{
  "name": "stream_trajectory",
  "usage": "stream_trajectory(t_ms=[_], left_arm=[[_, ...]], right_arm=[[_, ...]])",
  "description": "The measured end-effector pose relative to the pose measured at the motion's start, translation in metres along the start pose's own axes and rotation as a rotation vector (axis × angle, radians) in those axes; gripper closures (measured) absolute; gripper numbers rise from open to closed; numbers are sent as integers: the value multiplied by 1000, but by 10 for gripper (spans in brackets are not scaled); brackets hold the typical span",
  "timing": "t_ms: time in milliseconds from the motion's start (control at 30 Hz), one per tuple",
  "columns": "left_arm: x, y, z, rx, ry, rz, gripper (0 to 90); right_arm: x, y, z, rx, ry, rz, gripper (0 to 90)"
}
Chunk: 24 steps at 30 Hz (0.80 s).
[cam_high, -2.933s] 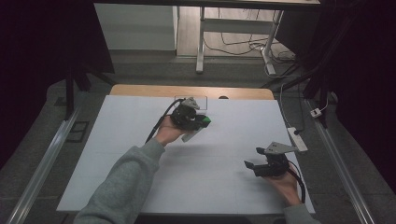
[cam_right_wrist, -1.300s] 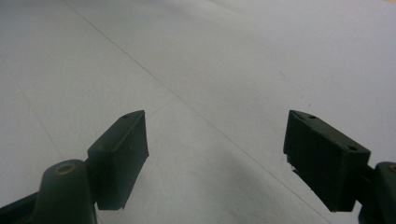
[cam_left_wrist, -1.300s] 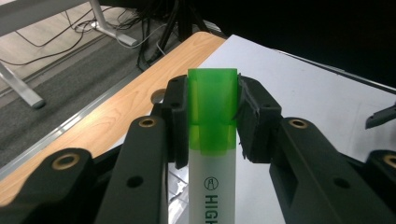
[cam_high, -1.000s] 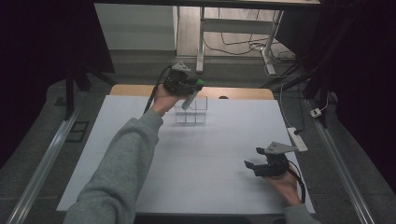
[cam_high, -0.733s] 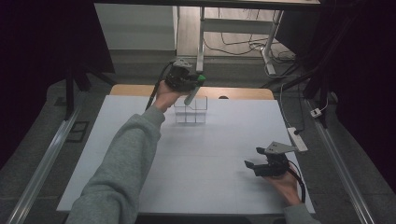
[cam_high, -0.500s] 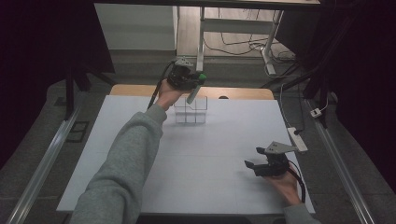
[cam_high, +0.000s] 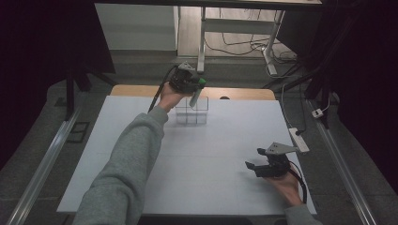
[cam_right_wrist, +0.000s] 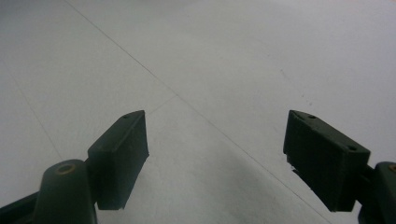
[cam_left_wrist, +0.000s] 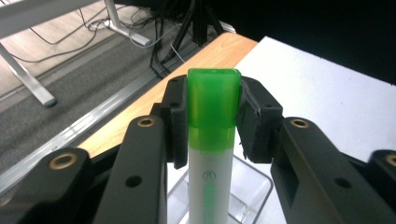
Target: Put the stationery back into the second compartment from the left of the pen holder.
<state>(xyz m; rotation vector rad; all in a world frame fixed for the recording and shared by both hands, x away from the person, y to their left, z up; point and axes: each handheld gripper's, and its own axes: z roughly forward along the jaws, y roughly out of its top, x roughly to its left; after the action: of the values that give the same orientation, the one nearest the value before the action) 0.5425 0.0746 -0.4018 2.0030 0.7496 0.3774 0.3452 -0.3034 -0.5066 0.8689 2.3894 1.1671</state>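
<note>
A dim room with a grey floor, metal desk legs and loose cables at the far end surrounds a table (cam_high: 141,154) covered by a white sheet, its wooden edge showing at the far side. In the high view, the left hand-held gripper (cam_high: 196,89) is raised over the far part of the table, clamped on a highlighter (cam_high: 195,96) that hangs tilted, its lower end above or just inside a clear plastic organizer (cam_high: 191,112) split into compartments; which compartment cannot be told. The right hand-held gripper (cam_high: 251,167) rests low near the table's right near corner, jaws apart, well away from the organizer. In the left gripper view, the left hand-held gripper (cam_left_wrist: 212,119) pinches the highlighter (cam_left_wrist: 211,154) by its translucent green cap; the barrel below is white with green print, and the clear organizer (cam_left_wrist: 250,191) lies beneath it. In the right gripper view, the right hand-held gripper (cam_right_wrist: 217,154) stands wide open over the bare white table (cam_right_wrist: 224,60), holding nothing.
</note>
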Motion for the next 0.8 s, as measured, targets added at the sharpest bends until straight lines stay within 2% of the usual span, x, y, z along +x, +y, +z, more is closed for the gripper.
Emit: stream_trajectory(t_ms=[100, 167, 267, 400, 700, 800], left_arm=[[-1, -1, -3, 14, 15, -2, 477], [-3, -1, -5, 13, 7, -7, 444], [-5, -1, -9, 20, 3, 3, 431], [-6, -3, -13, 22, -9, -8, 428], [-13, -19, -25, 36, -31, -7, 428], [-17, -25, -31, 38, -30, 5, 429]], right_arm=[[0, 0, 0, 1, 0, -1, 211], [0, 0, 0, 0, -1, -3, 211], [0, 0, 0, 2, -5, -5, 210], [0, 0, 0, -1, -4, -6, 211], [1, 0, -2, -8, -2, -4, 210], [1, 1, -2, -14, -2, -1, 211]])
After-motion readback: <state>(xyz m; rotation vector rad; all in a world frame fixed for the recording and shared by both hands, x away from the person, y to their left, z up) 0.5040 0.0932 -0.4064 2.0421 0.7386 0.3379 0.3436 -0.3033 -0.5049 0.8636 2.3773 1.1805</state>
